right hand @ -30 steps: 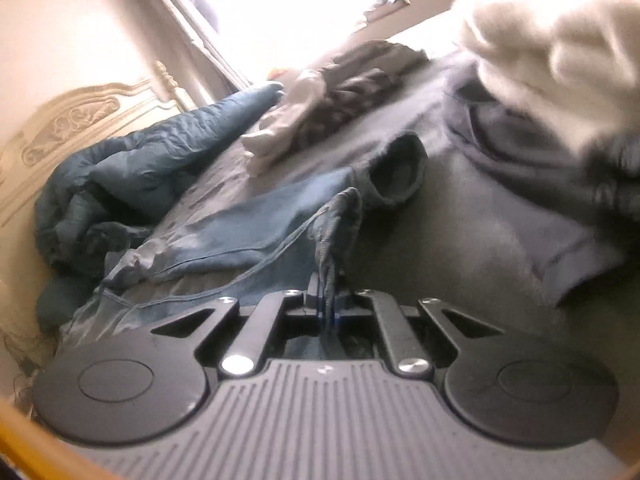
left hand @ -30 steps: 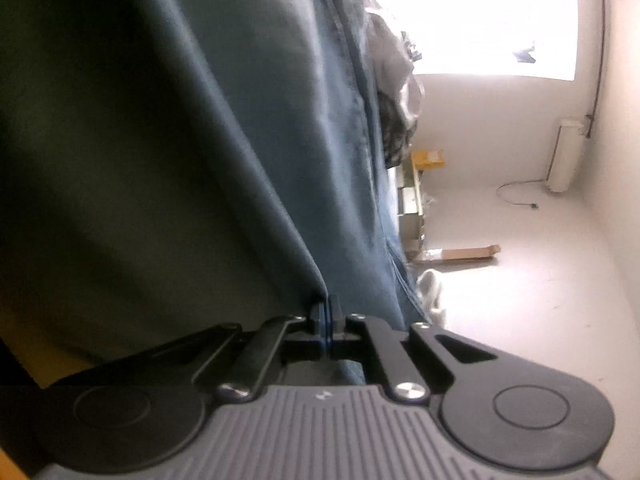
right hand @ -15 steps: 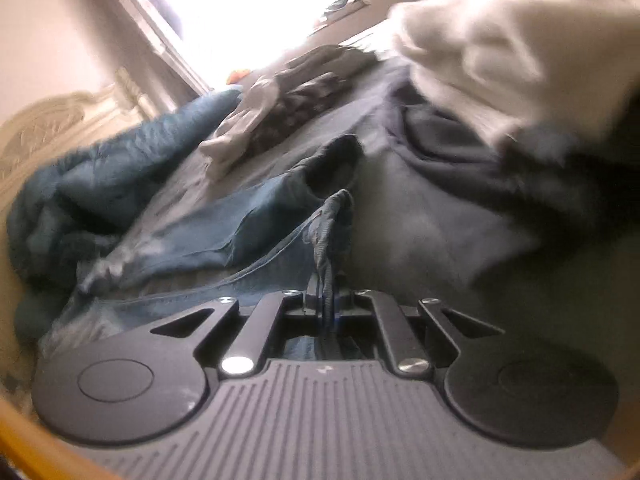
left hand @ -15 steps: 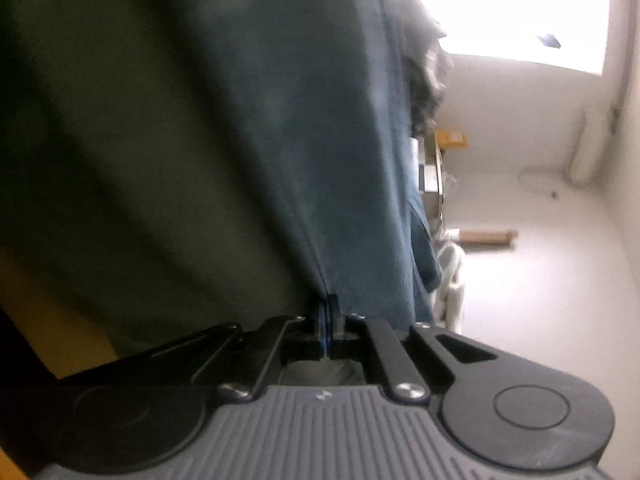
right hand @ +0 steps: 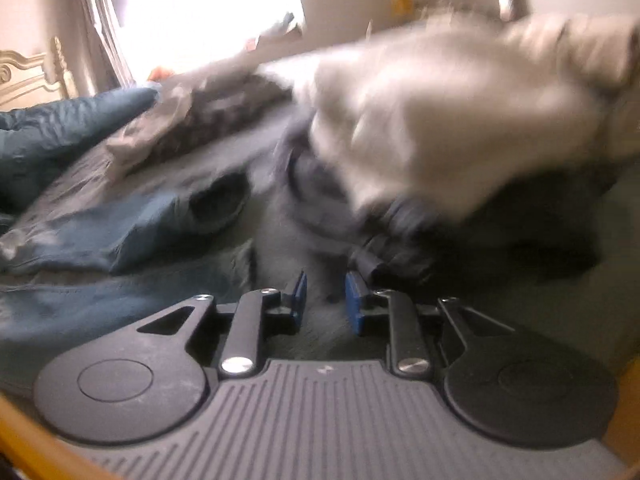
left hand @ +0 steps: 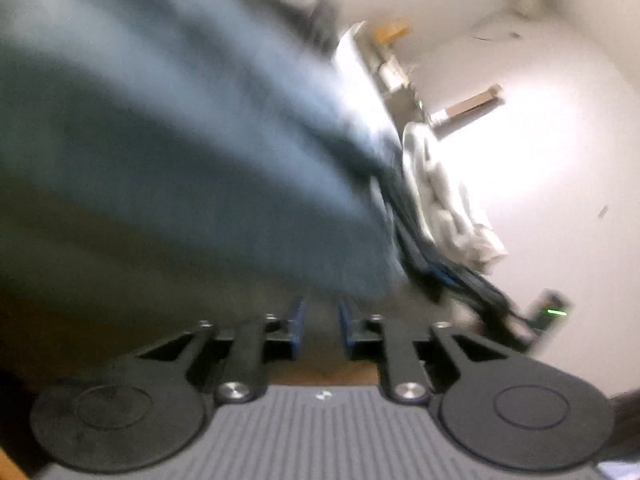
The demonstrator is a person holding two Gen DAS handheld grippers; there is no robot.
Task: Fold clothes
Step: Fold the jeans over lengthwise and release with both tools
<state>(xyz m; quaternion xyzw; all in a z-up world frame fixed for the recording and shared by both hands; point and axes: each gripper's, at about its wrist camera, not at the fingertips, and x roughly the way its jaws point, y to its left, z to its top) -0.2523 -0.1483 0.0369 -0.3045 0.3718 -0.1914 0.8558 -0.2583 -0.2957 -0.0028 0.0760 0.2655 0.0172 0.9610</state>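
A bright window (right hand: pixel 208 12) let in strong light beside a curtain (right hand: pixel 102 20). A carved cream headboard (right hand: pixel 28 76) stood near it. The walls (left hand: pixel 560 160) were plain and white.

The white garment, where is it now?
In the right wrist view, the white garment fills the upper right, lying on dark clothes, right of the blue jeans.

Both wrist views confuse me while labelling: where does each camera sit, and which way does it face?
Left wrist: on the left hand-held gripper, jaws opening, empty; faces blurred blue jeans, floor beyond.
Right wrist: on the right hand-held gripper, jaws opening, empty; faces the bed, a white garment.
Shared: apparently the jeans.
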